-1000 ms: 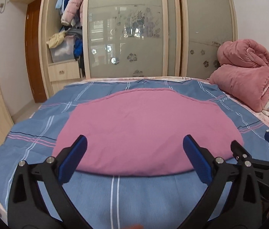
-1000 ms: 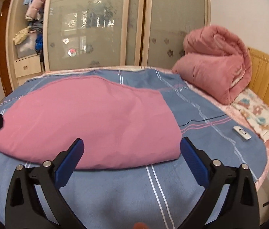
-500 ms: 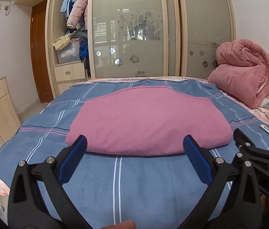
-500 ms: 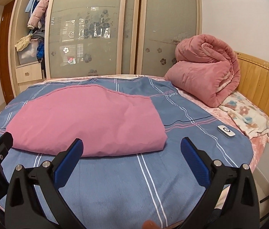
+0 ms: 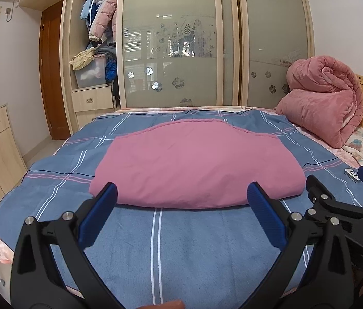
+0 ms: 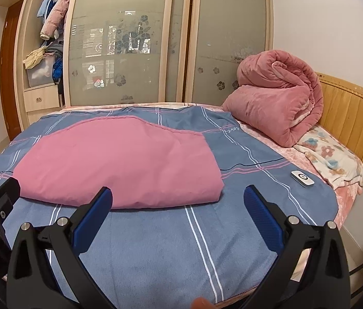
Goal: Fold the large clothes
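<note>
Bedroom, bed with blue plaid blanket [image 5: 181, 244]. Folded pink garment [image 5: 196, 164] lies flat mid-bed. Left gripper [image 5: 181, 206] and right gripper [image 6: 176, 206] both spread wide, empty, hovering near its front edge. Remote [image 6: 302, 178] to the right.

The folded garment [image 5: 196, 164] is plain rose pink. The bed cover [image 5: 186, 244] under it is blue with a plaid of white, pink and dark lines. The rolled quilt [image 6: 276, 103] is dusty pink, and the pillow [image 6: 330, 159] is cream with red and blue flowers. The headboard [image 6: 348, 113] is honey-coloured wood. Both the left tool [image 5: 181, 216] and the right tool [image 6: 176, 216] are black with blue finger pads [image 6: 263, 219]. The wardrobe doors [image 5: 171, 41] are frosted grey with a flower print.
</note>
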A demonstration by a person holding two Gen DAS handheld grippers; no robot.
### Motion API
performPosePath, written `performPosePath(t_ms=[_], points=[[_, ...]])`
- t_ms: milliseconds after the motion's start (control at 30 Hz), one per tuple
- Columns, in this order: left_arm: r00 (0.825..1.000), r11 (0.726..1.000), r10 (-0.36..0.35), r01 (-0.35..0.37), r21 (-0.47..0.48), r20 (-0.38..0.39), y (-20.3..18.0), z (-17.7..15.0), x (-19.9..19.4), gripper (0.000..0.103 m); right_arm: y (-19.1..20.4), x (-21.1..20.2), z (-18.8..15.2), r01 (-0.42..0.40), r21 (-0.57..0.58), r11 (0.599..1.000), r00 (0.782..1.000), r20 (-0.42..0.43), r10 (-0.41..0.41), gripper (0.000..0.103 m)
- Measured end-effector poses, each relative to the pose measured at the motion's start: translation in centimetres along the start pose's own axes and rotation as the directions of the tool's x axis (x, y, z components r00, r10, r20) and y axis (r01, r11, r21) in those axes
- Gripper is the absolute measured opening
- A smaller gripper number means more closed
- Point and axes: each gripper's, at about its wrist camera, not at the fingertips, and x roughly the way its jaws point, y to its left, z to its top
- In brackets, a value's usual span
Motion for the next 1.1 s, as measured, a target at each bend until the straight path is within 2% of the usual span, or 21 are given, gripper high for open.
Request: performPosePath(t_ms=[1100], points=[[1.000, 1.000, 0.007, -0.007, 0.004, -0.013, 0.39, -0.23, -0.29, 0.101, 0.42, -0.30, -0.04, 0.000, 0.002, 1.000, 1.000, 0.007, 0.000, 0.102]])
